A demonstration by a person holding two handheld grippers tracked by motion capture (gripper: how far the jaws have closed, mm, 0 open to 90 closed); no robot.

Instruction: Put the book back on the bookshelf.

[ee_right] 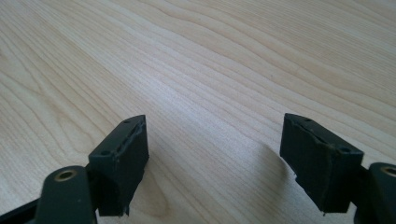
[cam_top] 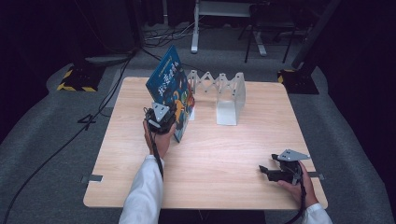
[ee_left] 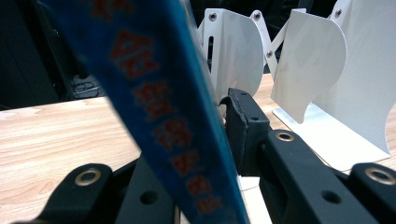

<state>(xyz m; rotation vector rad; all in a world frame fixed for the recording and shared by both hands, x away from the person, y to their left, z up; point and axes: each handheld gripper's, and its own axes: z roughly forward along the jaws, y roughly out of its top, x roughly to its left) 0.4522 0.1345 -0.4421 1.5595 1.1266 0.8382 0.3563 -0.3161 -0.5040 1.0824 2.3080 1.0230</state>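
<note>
While left fingers [ee_left: 243, 128] grip the tilted book [cam_top: 169, 80] beside the white rack [cam_top: 229, 93], right fingers [ee_right: 119, 158] apart above table [cam_top: 224, 154].

Bare table [cam_top: 224, 154] is lying open between the two hands, giving free passage. At the far side, a white folding rack [cam_top: 229, 95] and a tilted blue book [cam_top: 172, 86] just beside it are blocking the way; the rack's slots are standing unoccupied.

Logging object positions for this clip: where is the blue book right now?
In the high view the blue book stands tilted at the table's back left, between the left gripper's jaws, right beside the white folding book rack.
</note>
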